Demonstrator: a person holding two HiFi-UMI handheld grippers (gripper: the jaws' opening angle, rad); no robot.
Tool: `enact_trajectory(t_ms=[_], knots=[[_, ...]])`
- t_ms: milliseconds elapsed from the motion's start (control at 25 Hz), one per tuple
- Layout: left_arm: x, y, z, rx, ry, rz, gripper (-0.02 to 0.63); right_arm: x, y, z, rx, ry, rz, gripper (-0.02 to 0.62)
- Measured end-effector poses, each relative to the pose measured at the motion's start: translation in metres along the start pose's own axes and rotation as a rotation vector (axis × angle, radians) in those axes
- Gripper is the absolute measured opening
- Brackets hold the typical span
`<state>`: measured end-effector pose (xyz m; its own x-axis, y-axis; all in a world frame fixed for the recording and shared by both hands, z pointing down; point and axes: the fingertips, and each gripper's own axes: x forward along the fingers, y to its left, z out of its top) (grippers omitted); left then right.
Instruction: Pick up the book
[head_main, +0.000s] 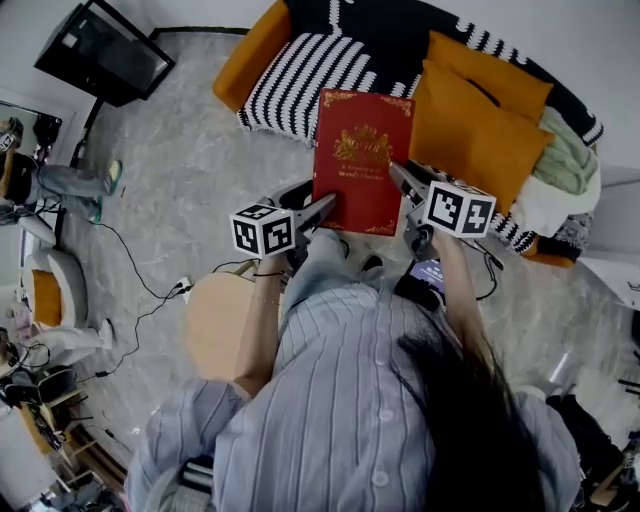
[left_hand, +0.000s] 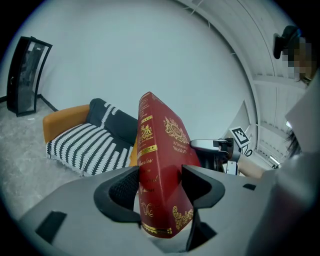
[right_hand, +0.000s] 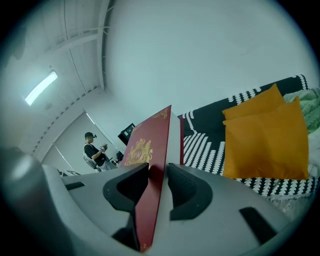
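The left tongs (left_hand: 159, 184) are clamped on the book (left_hand: 162, 145) at its spine edge, one pad pressing on each cover. The right tongs (right_hand: 159, 186) grip the opposite edge in the same way. Between them the red, gold-printed book is held in the air in front of the person, front cover up. It is over the floor (head_main: 190, 170), at the near edge of the striped sofa (head_main: 295, 75) with orange cushions (head_main: 475, 125).

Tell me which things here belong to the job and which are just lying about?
In the job: red book, clamped by the left gripper and the right gripper.
Just lying about: striped sofa, orange cushions, round tan table.
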<state>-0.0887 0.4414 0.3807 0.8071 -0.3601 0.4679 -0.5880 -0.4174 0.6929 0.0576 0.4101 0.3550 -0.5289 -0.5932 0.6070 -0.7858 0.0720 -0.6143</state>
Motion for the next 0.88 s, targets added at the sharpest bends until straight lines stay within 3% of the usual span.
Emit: enact_trajectory(t_ms=[880], knots=[[-0.0002,-0.0004,0.0023,0.007,0.005,0.004,0.273,0.0008,-0.0022,-0.001,0.016,0.025,0.009,0.132]])
